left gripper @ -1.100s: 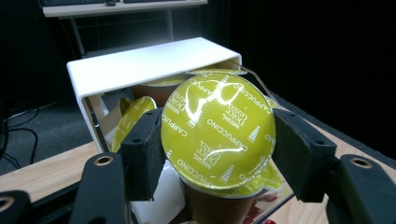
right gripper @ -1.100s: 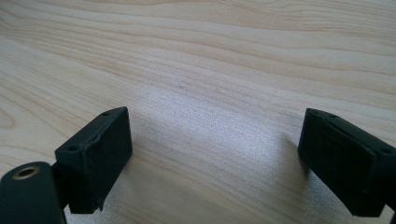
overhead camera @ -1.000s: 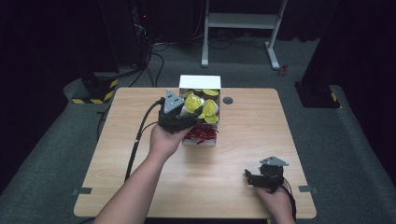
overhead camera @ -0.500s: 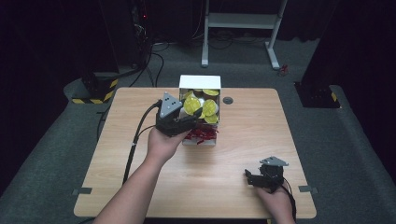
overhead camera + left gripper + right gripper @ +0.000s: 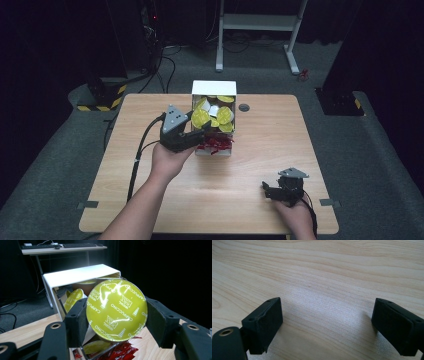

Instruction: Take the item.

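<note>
Left gripper (image 5: 196, 134) has slid toward 9 o'clock since the earlier frame, carrying a yellow coffee capsule (image 5: 116, 309) clear of the white box (image 5: 214, 89).

Its jaws clamp the capsule by the rim, just at the box's 9 o'clock edge; a slip could drop it. Right gripper (image 5: 325, 325) rests spread wide and holding nothing at the table's (image 5: 260, 170) 5 o'clock corner.
</note>
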Available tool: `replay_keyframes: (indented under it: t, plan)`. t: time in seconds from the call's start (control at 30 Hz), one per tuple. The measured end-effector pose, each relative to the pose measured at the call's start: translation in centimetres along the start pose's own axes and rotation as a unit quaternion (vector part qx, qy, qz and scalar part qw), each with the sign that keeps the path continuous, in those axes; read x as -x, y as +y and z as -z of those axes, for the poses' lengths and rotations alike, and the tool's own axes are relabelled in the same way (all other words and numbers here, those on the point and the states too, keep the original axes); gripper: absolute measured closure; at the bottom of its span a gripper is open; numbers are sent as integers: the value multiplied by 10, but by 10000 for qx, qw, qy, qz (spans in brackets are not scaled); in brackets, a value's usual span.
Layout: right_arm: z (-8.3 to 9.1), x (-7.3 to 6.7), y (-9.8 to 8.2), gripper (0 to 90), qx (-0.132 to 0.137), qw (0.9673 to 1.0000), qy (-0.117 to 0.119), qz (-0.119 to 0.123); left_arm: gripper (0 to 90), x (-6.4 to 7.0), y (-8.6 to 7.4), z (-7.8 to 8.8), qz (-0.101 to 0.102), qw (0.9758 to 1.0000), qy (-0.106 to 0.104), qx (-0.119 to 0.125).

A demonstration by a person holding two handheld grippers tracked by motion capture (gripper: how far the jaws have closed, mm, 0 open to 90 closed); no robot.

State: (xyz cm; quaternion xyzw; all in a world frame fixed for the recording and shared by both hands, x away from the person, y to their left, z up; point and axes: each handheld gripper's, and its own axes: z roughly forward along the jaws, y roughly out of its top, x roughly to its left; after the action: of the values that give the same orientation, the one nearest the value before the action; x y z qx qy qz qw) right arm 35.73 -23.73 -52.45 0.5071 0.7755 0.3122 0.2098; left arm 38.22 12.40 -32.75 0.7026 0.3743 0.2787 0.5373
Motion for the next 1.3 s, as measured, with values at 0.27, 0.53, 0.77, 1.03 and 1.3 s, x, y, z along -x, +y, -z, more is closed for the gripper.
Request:
replay_keyframes:
  t: [0.27, 0.53, 0.77, 1.03, 1.3]
  plan:
    - [0, 0, 0, 98, 1, 10000, 4, -5, 387, -4, -6, 11, 58, 10000, -65, 8]
    - [0, 0, 0, 99, 0, 10000, 4, -27, 387, -15, -16, 25, 97, 9999, 25, -13]
    - [0, 0, 0, 99, 3, 10000, 2, -11, 387, -26, -24, 35, 198, 9997, 156, -9]
    - [0, 0, 0, 99, 3, 10000, 2, -13, 387, -39, -35, 40, 296, 9991, 301, -64]
    - [0, 0, 0, 99, 3, 10000, 3, -12, 387, -49, -45, 43, 354, 9983, 451, -134]
